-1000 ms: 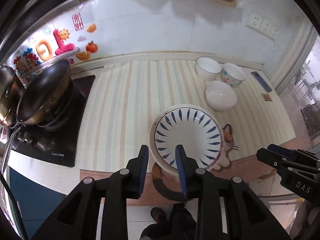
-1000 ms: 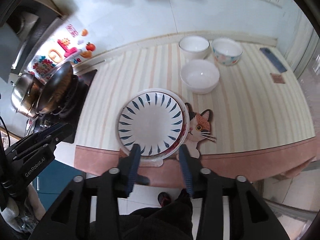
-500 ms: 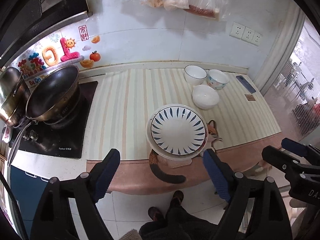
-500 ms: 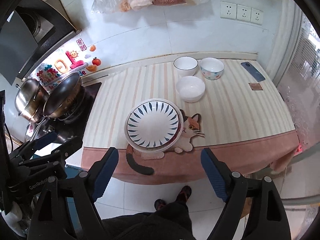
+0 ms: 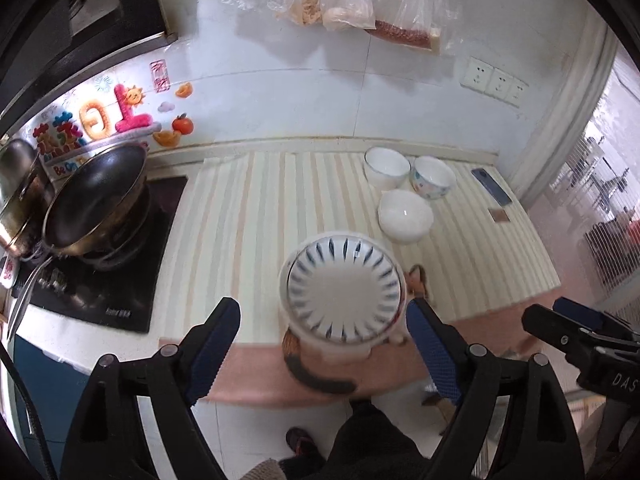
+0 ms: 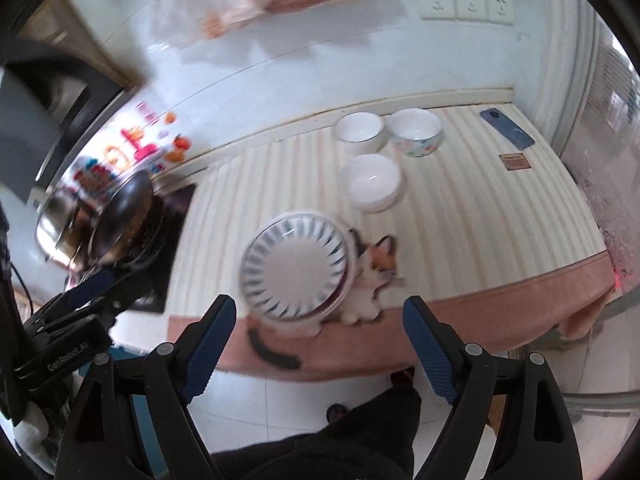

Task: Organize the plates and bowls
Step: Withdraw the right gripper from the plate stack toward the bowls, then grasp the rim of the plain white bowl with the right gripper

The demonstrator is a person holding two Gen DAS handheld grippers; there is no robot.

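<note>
A second ago your left gripper (image 5: 324, 354) was nearly closed at the near rim of the blue-patterned plate (image 5: 343, 288); by this moment you had spread its jaws wide and drawn it back, and it held nothing. Your right gripper (image 6: 319, 350) had done the same: wide apart, empty, pulled clear of the counter edge. The plate sat on top of another plate near the front edge of the striped counter mat (image 5: 256, 216), partly over the printed cat (image 6: 374, 276). The right wrist view was smeared by motion, so I could not count how many plates lay under it. That release suggested the plate stack was finished. The three bowls had not been touched: the plain white bowl (image 5: 406, 216) stood behind the plates, with the blue-rimmed bowl (image 5: 387, 168) and the flowered bowl (image 5: 434, 176) side by side near the wall. Nesting those looked like what remained for you.
</note>
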